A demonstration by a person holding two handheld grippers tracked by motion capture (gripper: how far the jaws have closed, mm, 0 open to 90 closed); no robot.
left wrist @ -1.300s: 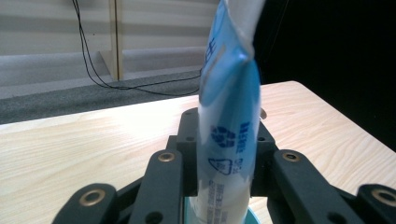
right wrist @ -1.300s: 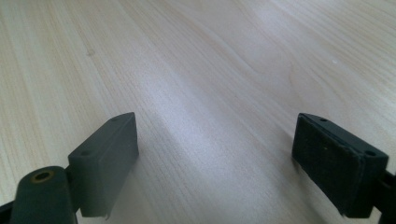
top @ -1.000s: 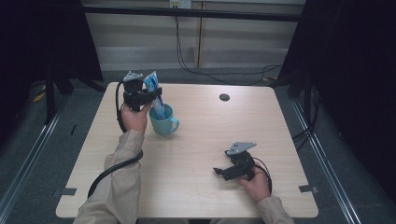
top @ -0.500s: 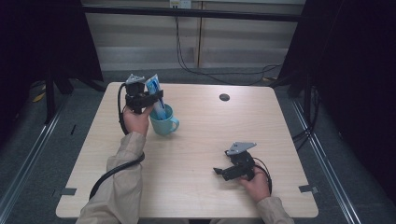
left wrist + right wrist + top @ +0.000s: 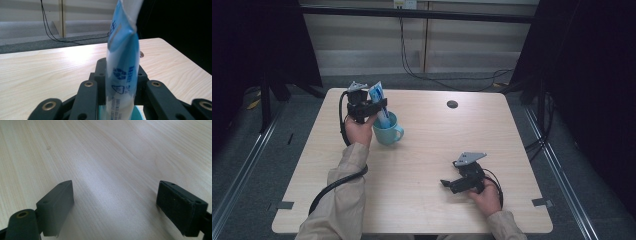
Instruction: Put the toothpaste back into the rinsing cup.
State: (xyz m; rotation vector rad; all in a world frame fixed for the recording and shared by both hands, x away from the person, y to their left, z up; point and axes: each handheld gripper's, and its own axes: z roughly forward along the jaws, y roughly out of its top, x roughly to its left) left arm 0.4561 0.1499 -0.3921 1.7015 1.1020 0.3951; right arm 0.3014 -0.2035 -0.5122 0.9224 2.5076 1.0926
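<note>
Left gripper view has the left gripper (image 5: 120,100) clamped on a soft blue-and-white plastic tube (image 5: 122,75) standing in the teal ceramic mug (image 5: 387,132), looks squishy, grip mid-body; right gripper (image 5: 122,205), well right of the mug, sits apart, empty.

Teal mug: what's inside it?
The mug holds the lower end of a blue-and-white tube, gripped by the left tool. The mug's bottom is hidden by the tube.
</note>
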